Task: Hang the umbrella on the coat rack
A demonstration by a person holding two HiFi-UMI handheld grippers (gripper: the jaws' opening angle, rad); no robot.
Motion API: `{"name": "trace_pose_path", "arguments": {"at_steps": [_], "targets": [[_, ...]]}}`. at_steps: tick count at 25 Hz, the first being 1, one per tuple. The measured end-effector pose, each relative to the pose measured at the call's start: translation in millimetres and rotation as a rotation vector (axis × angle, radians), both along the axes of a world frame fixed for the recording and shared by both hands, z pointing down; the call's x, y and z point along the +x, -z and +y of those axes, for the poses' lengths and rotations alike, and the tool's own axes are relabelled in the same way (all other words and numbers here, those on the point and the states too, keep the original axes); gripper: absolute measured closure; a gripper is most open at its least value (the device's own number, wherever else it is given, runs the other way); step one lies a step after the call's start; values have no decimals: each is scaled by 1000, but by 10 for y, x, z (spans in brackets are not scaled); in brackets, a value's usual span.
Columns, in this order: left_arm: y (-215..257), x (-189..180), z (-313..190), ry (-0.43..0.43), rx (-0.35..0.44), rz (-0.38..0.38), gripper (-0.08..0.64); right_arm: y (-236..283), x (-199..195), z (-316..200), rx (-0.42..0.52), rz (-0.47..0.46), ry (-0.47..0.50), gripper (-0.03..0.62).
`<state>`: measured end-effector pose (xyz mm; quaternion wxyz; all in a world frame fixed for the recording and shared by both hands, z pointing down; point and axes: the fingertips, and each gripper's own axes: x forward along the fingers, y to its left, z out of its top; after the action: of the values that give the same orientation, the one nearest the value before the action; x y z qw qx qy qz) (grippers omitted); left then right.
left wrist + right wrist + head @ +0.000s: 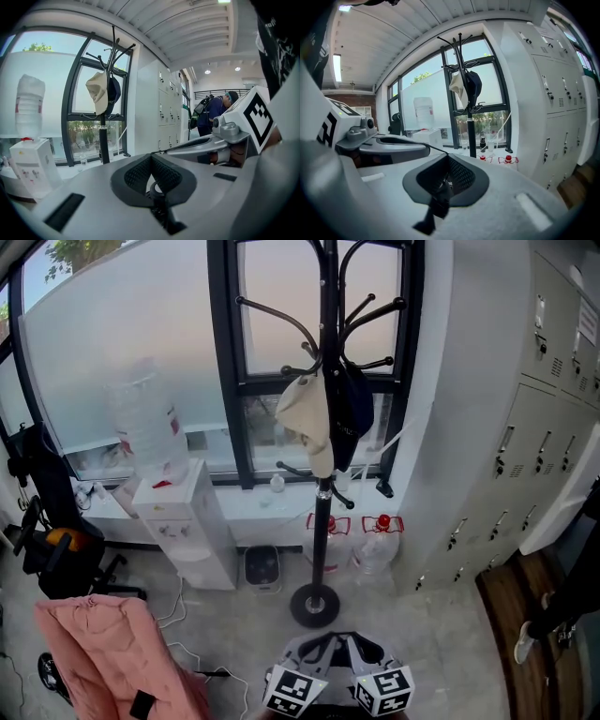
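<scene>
Bright daylight through the window (141, 343) (fisheye edges curve darkly).

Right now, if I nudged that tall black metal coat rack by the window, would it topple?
Probably it would wobble rather than fall: the black coat rack stands on a broad round base. It is tall and thin, so a push high up likely rocks it. The cream hat and dark cap would likely swing.

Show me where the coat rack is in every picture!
Head view: coat rack stands centre, before the window.
Left gripper view: coat rack left of centre.
Right gripper view: coat rack just right of centre.
Shared landmark: lockers, to its right in every view.
</scene>
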<state>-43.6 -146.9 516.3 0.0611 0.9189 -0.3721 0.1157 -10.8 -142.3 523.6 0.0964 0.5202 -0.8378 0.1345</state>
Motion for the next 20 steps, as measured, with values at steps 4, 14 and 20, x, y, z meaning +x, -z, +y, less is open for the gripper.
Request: {"name": "trace_pose_path", "arguments": {"at_steps": [4, 14, 20], "targets": [[34, -45, -128, -11, 10, 2, 550, 25, -50, -105, 1, 5, -8, 584], [101, -81, -370, -17, 23, 8, 550, 78, -89, -349, 14, 8, -12, 584], [140, -65, -534, 9, 32, 16, 550, 119, -70, -512, 27, 8, 20, 584]]}}
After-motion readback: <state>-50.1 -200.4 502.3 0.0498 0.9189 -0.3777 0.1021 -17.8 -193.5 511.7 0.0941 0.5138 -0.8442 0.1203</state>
